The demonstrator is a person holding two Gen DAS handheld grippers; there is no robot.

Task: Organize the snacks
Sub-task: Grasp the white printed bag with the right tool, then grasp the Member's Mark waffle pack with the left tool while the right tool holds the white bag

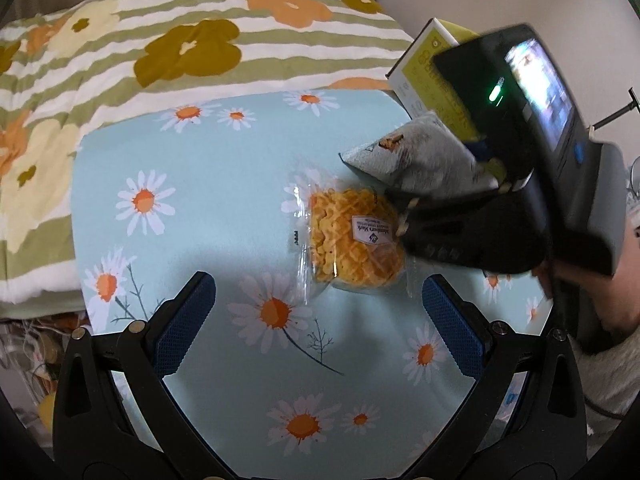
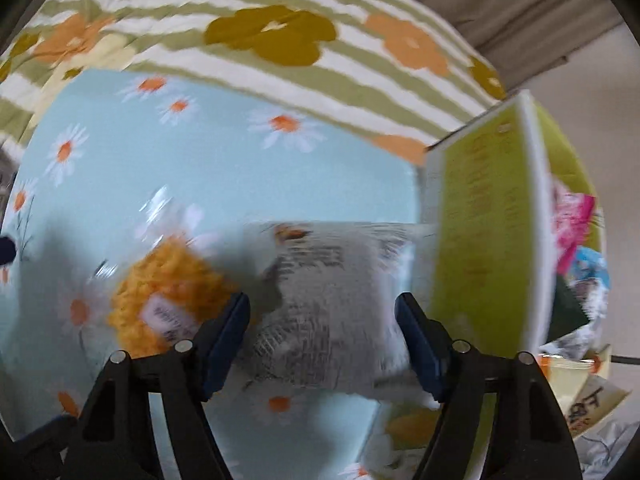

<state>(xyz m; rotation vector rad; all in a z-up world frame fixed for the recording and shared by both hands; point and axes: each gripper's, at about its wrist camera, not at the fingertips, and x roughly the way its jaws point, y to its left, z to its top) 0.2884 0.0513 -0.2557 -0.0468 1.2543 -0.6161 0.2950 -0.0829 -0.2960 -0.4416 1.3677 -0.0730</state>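
While the daisy-print table (image 1: 192, 184) fills most of the scene, a lime-green box (image 2: 484, 240) stands open at its far right edge with a few packets already inside. Next down in size, the silver snack pouch (image 2: 328, 300) lies just beside that box, and the right gripper (image 2: 322, 340) has it between its 2 pads, which look pressed against the sides, though blur leaves that uncertain. A firm, centred squeeze before lifting seems wise, as the puffy foil could slip. Smaller still, the clear bag of orange snacks (image 1: 356, 236) waits near the left gripper (image 1: 316, 324), whose jaws stand wide apart and empty.
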